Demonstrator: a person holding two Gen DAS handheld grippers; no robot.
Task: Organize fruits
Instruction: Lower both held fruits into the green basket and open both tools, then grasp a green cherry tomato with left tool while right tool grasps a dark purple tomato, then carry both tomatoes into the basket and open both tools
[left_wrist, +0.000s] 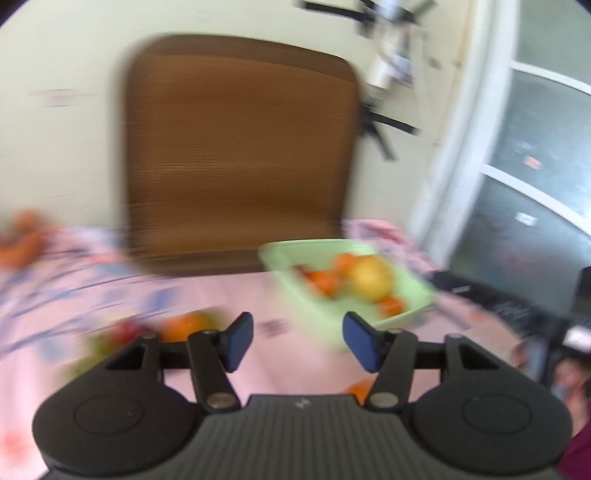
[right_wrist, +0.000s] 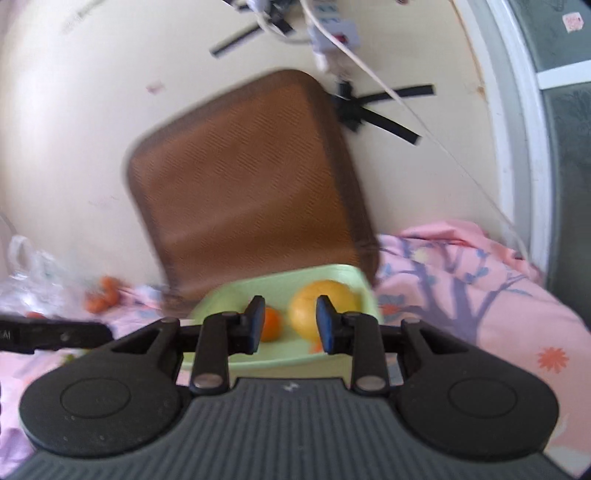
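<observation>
Pink bedsheet (left_wrist: 229, 295): loose orange fruit (left_wrist: 184, 326) lies front-left of left gripper (left_wrist: 298, 341), nearer than right gripper (right_wrist: 290, 325); both fingers apart, empty.

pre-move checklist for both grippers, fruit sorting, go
1. Left gripper open and holding nothing: ok.
2. Right gripper open and holding nothing: ok.
3. Green tray in view with room left: ok; it holds a big yellow fruit and small oranges, one at.
4. Loose fruit left to pick: ok, an orange one lies on the pink cloth left of the left gripper's fingers.
5. Target sharp enough to aim at: not ok, the left view is motion-blurred.
6. Right gripper lined up on tray: ok; height above it: cannot tell.
</observation>
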